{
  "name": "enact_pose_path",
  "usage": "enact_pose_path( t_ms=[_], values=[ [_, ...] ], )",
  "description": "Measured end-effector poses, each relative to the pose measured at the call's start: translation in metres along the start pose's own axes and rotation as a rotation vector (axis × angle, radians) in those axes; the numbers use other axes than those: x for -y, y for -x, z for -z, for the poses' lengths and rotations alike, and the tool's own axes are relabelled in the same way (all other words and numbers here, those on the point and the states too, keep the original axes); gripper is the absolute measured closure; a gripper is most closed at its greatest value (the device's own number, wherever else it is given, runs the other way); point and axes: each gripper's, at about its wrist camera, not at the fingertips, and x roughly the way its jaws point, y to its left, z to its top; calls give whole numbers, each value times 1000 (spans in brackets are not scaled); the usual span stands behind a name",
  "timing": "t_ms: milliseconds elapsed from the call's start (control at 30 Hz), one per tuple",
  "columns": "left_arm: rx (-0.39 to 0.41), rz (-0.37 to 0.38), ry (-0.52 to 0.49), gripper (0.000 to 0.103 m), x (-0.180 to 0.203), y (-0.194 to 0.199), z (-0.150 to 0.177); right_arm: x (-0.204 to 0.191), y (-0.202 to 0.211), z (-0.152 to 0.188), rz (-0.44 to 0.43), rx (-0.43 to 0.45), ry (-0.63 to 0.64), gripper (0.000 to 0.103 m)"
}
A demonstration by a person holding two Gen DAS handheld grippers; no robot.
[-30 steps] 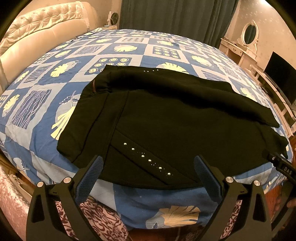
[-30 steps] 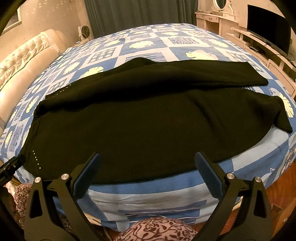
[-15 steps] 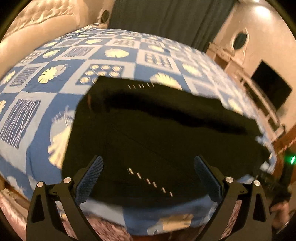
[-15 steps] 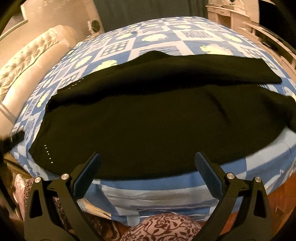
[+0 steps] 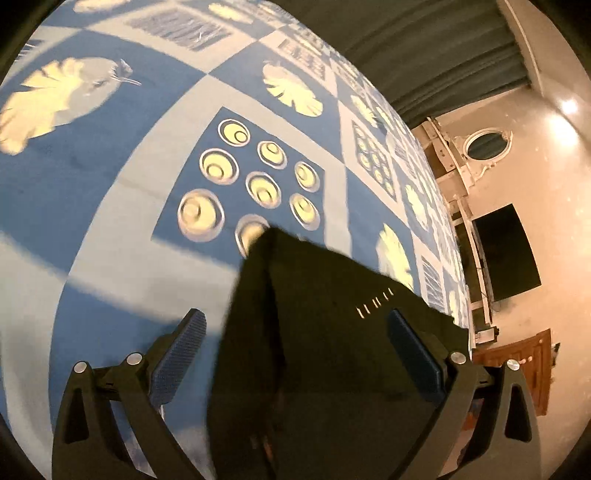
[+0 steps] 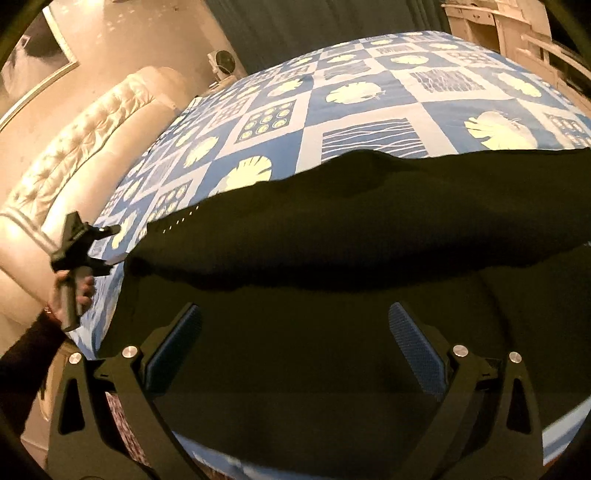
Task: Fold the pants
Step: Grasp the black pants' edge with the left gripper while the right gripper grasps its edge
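Black pants (image 6: 332,229) lie spread across the bed, one leg folded over the other, with a short row of pale studs (image 6: 181,221) near the waist end. In the left wrist view the far waist corner (image 5: 314,295) of the pants fills the gap between my fingers. My left gripper (image 5: 295,354) is open, low over that corner, and holds nothing. It also shows in the right wrist view, where a hand holds my left gripper (image 6: 107,247) at the pants' left end. My right gripper (image 6: 293,350) hovers open over the near leg.
A blue and white patterned bedspread (image 5: 129,184) covers the bed. A cream tufted headboard (image 6: 74,140) runs along the left. Dark curtains (image 6: 314,29) hang behind the bed. A dressing table with an oval mirror (image 5: 487,144) and a dark screen (image 5: 506,251) stand at the right.
My left gripper has swung forward and down from the near edge to the far waist corner of the pants. My right gripper has moved closer over the pants. Both stay open.
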Motion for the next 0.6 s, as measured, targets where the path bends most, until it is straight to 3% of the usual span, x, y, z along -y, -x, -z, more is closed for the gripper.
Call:
enact_pose_path(
  t_ms=[167, 300, 367, 533, 600],
  values=[
    [-11, -24, -72, 5, -1, -27, -28, -4, -26, -18, -34, -32, 1, 2],
    [-90, 81, -134, 5, 10, -39, -35, -7, -44, -27, -115, -65, 5, 2],
    [-119, 95, -177, 5, 15, -45, -35, -7, -51, -34, -170, -84, 0, 2],
    [-101, 145, -155, 5, 4, -44, -33, -9, -60, -58, -244, -99, 49, 2],
    [-93, 151, -204, 5, 5, -43, -29, -11, -59, -68, -246, -102, 88, 2]
  ],
)
